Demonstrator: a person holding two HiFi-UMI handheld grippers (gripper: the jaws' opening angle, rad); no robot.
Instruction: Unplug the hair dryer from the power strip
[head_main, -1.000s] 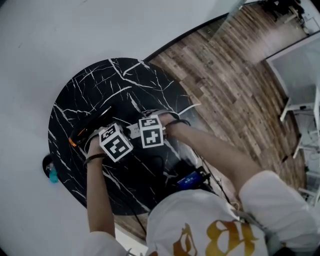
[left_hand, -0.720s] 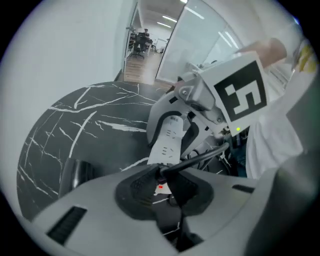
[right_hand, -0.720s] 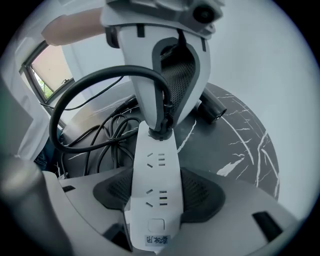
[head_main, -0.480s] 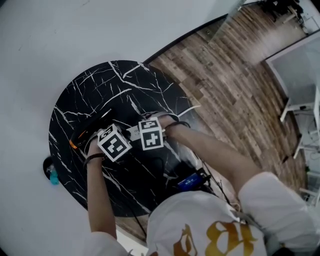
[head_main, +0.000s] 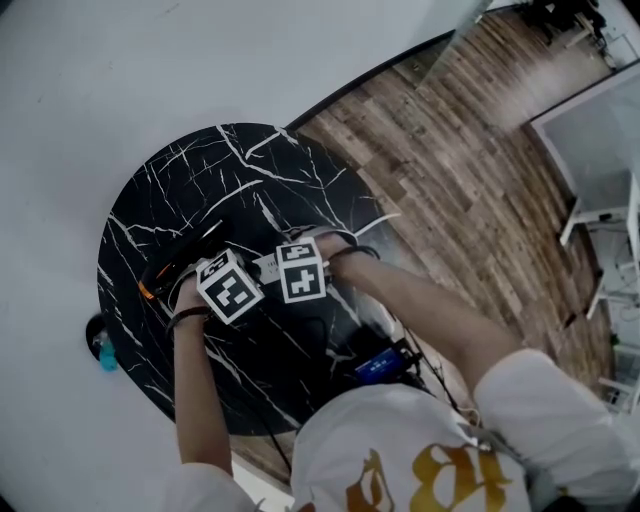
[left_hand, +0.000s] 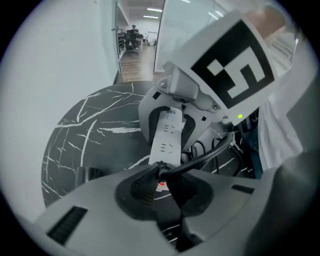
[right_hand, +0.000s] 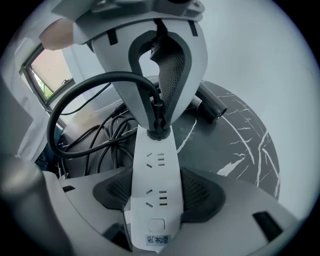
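A white power strip (right_hand: 155, 185) lies on the round black marble table (head_main: 200, 170). My right gripper (right_hand: 155, 197) is shut on the strip's near end, its dark pads pressing both long sides. A black plug (left_hand: 161, 171) with a thick black cord sits in the strip's far socket. My left gripper (left_hand: 162, 175) is shut on that plug, pointing steeply down; the right gripper view shows it over the plug (right_hand: 156, 125). In the head view both marker cubes sit side by side, left (head_main: 231, 285) and right (head_main: 302, 268). The black hair dryer (head_main: 178, 258) lies just left of them.
A tangle of black cables (right_hand: 97, 137) lies beside the strip toward the person. A blue device (head_main: 381, 361) rests near the table's front edge. A teal bottle (head_main: 103, 347) stands on the floor left of the table. Wooden flooring (head_main: 470, 170) lies to the right.
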